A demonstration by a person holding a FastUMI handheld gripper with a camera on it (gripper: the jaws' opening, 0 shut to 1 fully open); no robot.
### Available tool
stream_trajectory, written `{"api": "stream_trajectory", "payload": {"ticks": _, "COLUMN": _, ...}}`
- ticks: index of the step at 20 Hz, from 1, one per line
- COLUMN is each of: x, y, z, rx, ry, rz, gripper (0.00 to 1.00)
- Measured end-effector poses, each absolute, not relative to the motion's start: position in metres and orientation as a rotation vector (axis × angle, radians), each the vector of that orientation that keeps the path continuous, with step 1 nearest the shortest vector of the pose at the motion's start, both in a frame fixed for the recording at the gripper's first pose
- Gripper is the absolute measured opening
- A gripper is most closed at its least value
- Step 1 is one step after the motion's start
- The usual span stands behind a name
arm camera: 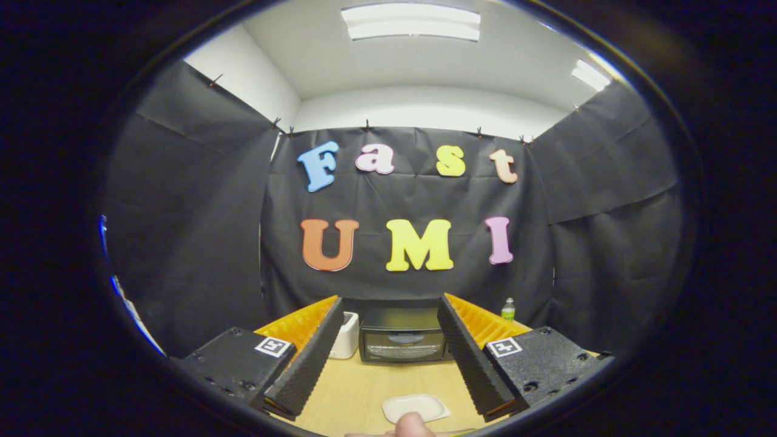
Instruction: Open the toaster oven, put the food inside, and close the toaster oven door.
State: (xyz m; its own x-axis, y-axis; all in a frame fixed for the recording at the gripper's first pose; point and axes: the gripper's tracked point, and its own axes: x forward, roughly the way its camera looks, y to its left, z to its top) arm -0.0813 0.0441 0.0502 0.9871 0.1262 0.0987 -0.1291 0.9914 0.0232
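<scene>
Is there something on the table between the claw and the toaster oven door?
Nothing visible. The open claw looks straight at the toaster oven over bare table. The white tray lies nearer than the fingertips.

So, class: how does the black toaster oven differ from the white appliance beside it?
The toaster oven is black, wide and low, with a glass door, shut. The white appliance is narrower and upright, with no door visible. The toaster oven is seen between the open gripper fingers; the fingers partly hide the white appliance. Both stand on the wooden table.
</scene>
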Motion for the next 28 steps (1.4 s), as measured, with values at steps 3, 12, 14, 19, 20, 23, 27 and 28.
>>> {"api": "stream_trajectory", "payload": {"ticks": 3, "x": -0.085, "y": 0.041, "z": 0.049, "rx": 0.015, "ry": -0.090, "rz": 0.086, "gripper": 1.00}}
{"api": "stream_trajectory", "payload": {"ticks": 12, "x": -0.076, "y": 0.069, "z": 0.038, "rx": -0.059, "ry": 0.001, "rz": 0.066, "gripper": 1.00}}
{"api": "stream_trajectory", "payload": {"ticks": 14, "x": -0.072, "y": 0.080, "z": 0.032, "rx": -0.064, "ry": 0.021, "rz": 0.087, "gripper": 1.00}}
{"api": "stream_trajectory", "payload": {"ticks": 19, "x": -0.059, "y": 0.090, "z": 0.021, "rx": 0.035, "ry": 0.072, "rz": 0.129, "gripper": 1.00}}
{"api": "stream_trajectory", "payload": {"ticks": 20, "x": -0.056, "y": 0.091, "z": 0.019, "rx": 0.069, "ry": 0.085, "rz": 0.140, "gripper": 1.00}}
{"api": "stream_trajectory", "payload": {"ticks": 23, "x": -0.049, "y": 0.087, "z": 0.017, "rx": 0.134, "ry": 0.103, "rz": 0.138, "gripper": 1.00}}
{"api": "stream_trajectory", "payload": {"ticks": 27, "x": -0.050, "y": 0.084, "z": 0.021, "rx": 0.114, "ry": 0.085, "rz": 0.116, "gripper": 1.00}}
{"api": "stream_trajectory", "payload": {"ticks": 28, "x": -0.051, "y": 0.085, "z": 0.021, "rx": 0.111, "ry": 0.080, "rz": 0.115, "gripper": 1.00}}
